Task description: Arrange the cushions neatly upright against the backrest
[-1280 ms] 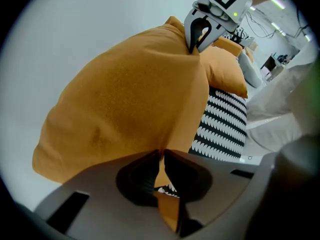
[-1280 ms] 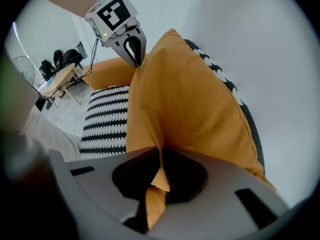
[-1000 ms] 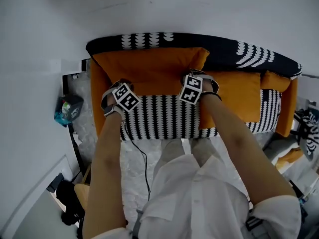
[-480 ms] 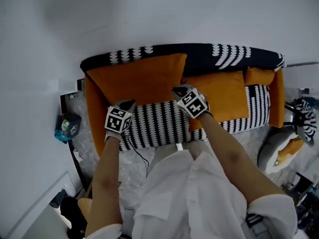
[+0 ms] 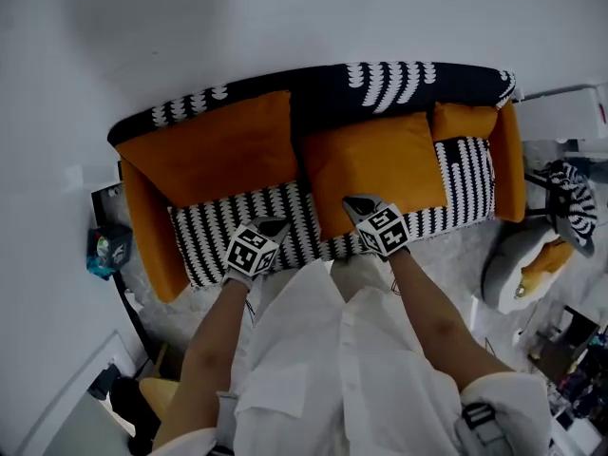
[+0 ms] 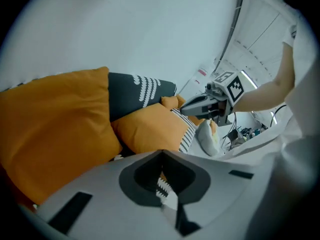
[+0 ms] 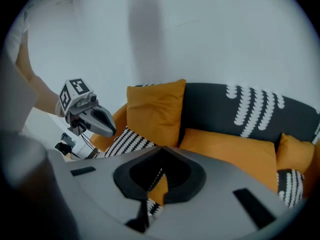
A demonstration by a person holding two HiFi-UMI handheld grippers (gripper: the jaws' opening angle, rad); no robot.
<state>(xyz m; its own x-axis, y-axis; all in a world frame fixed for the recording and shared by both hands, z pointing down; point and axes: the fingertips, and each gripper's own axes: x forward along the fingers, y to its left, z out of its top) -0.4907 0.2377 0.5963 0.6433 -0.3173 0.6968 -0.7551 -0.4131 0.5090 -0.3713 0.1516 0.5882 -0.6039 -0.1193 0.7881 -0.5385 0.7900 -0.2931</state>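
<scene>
A large orange cushion (image 5: 214, 150) stands upright against the black-and-white backrest (image 5: 380, 84) at the sofa's left. A second orange cushion (image 5: 375, 164) leans back beside it in the middle, and a small orange one (image 5: 464, 122) sits at the right end. My left gripper (image 5: 274, 224) hovers over the front of the striped seat (image 5: 214, 240), shut and holding nothing. The right gripper (image 5: 355, 202) is at the middle cushion's front lower edge, also shut and holding nothing. The left gripper view shows the large cushion (image 6: 50, 129), the middle cushion (image 6: 150, 126) and the right gripper (image 6: 187, 106).
Orange armrests (image 5: 147, 231) close off both ends of the sofa. A grey pouf (image 5: 518, 264) holding an orange thing lies on the floor at the right, near a patterned item (image 5: 570, 207). A teal object (image 5: 103, 250) sits on the floor at the left. A white wall rises behind the sofa.
Both grippers have let go of the large cushion and drawn back to the seat's front edge, their jaws closing. The cushion stays upright against the backrest.
</scene>
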